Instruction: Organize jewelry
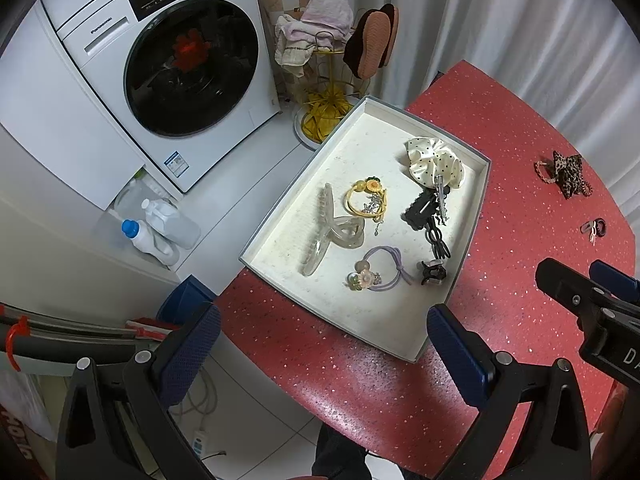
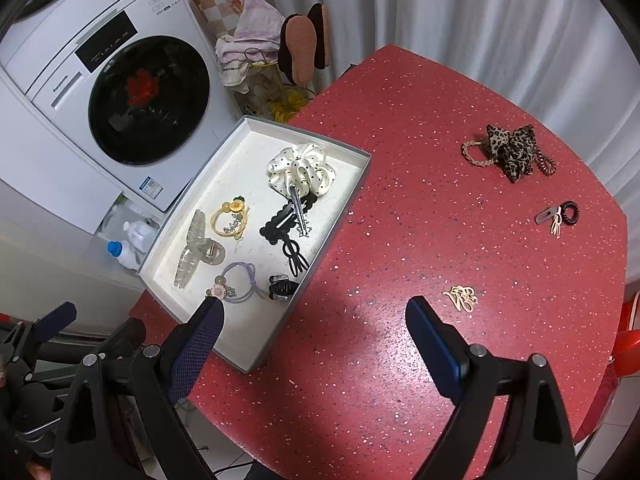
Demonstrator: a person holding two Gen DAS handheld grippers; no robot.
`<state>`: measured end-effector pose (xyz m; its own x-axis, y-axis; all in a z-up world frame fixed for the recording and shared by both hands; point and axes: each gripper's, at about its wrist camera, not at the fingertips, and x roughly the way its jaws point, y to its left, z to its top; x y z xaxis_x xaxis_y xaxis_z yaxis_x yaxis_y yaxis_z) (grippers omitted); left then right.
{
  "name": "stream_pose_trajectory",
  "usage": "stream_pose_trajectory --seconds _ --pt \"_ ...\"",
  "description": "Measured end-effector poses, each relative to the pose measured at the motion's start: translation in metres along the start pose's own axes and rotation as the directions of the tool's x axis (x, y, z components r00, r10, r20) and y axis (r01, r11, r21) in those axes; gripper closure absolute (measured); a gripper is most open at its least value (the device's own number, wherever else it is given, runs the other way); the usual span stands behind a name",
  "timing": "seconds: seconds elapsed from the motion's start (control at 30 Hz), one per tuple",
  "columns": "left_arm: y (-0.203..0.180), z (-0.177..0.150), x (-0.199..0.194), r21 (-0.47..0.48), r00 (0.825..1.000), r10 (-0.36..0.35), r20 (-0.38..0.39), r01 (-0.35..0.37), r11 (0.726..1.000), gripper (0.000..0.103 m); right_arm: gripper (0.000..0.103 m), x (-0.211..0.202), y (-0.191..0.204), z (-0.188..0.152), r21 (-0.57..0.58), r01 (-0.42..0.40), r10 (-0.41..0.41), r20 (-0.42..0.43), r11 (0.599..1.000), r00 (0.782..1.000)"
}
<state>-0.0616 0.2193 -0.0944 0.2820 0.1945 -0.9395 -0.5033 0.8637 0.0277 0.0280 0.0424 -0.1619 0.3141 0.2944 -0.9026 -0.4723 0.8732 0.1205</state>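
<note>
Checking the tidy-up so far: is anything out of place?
Yes. The gold hairpin, leopard bow and a small clip with a black coil tie lie loose on the red table, outside the tray. Both grippers are open and empty.

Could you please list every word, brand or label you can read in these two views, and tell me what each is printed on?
"Panasonic": detergent drawer of the washing machine.
"DA", cut off by the frame edge: body of the right gripper seen from the left wrist view.
Control panel markings and blue sticker on the washer: too small to read.
Red lettering at the lower left edge: too cropped to read.
</note>
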Motion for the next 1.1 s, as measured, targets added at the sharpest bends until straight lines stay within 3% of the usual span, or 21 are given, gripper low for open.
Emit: stream_pose_trajectory --seconds 1.1 --pt "0.0003 0.0008 0.0006 -0.004 1.0 0.026 0.007 -0.026 1.0 0.0 0.009 -0.0003 0.0019 -0.0022 -0.002 -0.004 0.004 -0.007 1.0 1.0"
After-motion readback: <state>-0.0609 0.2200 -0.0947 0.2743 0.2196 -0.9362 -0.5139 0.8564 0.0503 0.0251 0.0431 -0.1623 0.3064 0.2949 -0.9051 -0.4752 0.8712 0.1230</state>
